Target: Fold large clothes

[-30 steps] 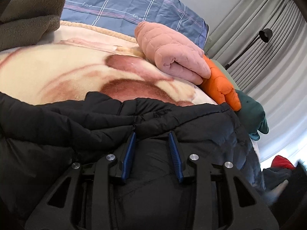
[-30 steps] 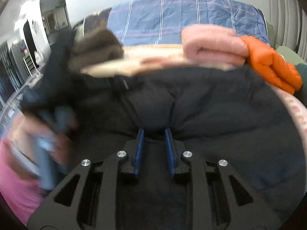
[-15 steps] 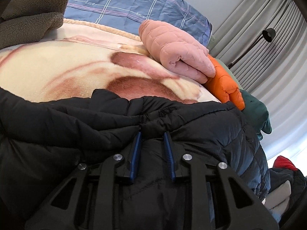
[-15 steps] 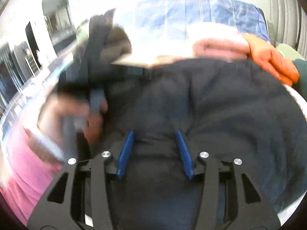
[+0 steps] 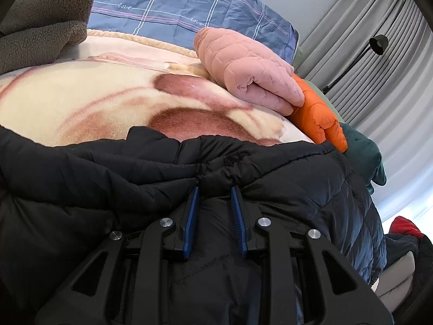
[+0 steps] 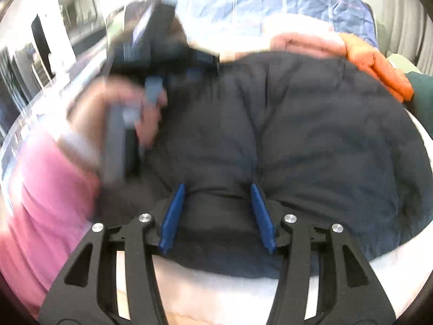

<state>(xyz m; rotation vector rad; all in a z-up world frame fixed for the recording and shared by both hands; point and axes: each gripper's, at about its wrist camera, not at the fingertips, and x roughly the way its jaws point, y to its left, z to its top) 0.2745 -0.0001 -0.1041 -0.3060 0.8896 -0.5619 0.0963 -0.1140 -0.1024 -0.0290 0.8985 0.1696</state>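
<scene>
A black puffer jacket (image 5: pixel 297 189) lies spread over the bed. In the left wrist view my left gripper (image 5: pixel 214 189) is shut on a raised fold near the jacket's far hem, its blue pads close together with fabric pinched between them. In the blurred right wrist view the same jacket (image 6: pixel 311 135) fills the middle. My right gripper (image 6: pixel 217 189) sits at its near edge with the jaws opening. A loose bulge of jacket lies between its blue fingers (image 6: pixel 174 211), not pinched. A person's hand (image 6: pixel 119 108) in a pink sleeve holds the left gripper's handle at the left.
The cream and brown blanket (image 5: pixel 81 100) covers the bed beyond the jacket. Folded pink (image 5: pixel 243 67), orange (image 5: pixel 316 116) and dark green (image 5: pixel 362 151) garments lie along the right. A brown fleece (image 5: pixel 40 27) sits far left, a blue checked pillow (image 5: pixel 176 5) behind, and a floor lamp (image 5: pixel 379 43) by the curtains.
My left gripper's jaws narrowed onto the jacket fold and stayed put. My right gripper's jaws spread wide and it drew back to the jacket's near edge, with white bedding now showing below.
</scene>
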